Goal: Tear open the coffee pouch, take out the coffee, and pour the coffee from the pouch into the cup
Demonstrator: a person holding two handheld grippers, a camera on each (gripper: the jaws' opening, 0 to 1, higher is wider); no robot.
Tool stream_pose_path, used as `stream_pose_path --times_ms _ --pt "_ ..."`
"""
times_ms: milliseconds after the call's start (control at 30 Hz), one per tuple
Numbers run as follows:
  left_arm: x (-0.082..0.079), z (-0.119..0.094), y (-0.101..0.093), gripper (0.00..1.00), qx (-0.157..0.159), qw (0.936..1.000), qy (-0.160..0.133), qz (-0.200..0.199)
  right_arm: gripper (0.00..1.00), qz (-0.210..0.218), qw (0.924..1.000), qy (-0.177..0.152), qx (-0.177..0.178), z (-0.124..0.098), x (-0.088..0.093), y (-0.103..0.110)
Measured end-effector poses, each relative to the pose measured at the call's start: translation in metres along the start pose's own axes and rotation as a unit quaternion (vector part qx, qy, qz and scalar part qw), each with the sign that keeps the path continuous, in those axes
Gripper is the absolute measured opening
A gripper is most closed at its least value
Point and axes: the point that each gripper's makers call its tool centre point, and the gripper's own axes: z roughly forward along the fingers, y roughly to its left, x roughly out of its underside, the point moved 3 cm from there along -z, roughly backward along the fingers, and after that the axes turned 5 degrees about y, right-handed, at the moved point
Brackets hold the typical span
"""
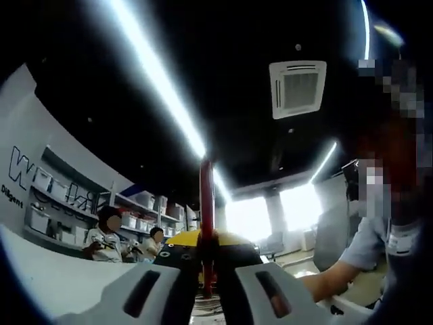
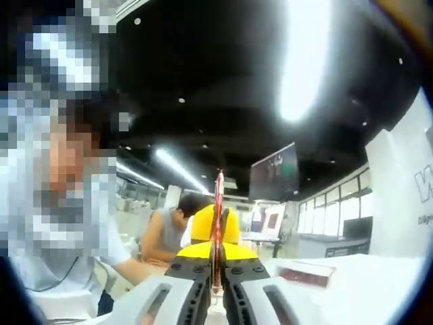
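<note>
In the left gripper view, a red coffee pouch [image 1: 206, 203] seen edge-on, pinched upright by the left hand-held gripper [image 1: 206, 288], the other yellow-and-black gripper behind it, in the right gripper view, the pouch [image 2: 218, 203] clamped by the right hand-held gripper [image 2: 216, 288], a white worktop [image 2: 365, 284] seen at right.

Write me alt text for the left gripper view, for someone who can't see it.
The left gripper points up toward a dark ceiling, its two pale jaws shut on a thin red coffee pouch seen edge-on, with the other gripper, yellow and black, just behind it. Long ceiling lights, an air vent and seated people fill the background.
</note>
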Motion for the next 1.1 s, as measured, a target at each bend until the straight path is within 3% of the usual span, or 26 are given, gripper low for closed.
stream_pose_path --times_ms 400,567,700,933,1100 --pt "-0.0011 -0.0003 -0.0025 0.06 0.004 1.0 0.001 0.005 0.09 -0.009 0.9999 -0.005 -0.002 0.0009 -0.0007 0.0017" --pt "-0.0022 -0.001 -0.004 0.09 0.006 0.9999 -0.008 0.004 0.03 -0.009 1.0 0.003 -0.003 0.0015 -0.0012 0.001" --pt "-0.0016 -0.0001 -0.0022 0.1 0.001 1.0 -0.005 0.003 0.03 0.006 1.0 0.007 -0.002 -0.0008 -0.0009 -0.0016" --pt "0.0022 0.0011 -0.0014 0.05 -0.006 0.9997 0.012 0.021 0.08 -0.014 0.9999 -0.003 0.004 0.0001 -0.0019 -0.0024" --pt "0.0026 0.0019 -0.0034 0.08 0.002 0.9998 0.011 0.019 0.03 -0.016 0.9999 0.004 -0.001 0.0029 -0.0014 0.0015"
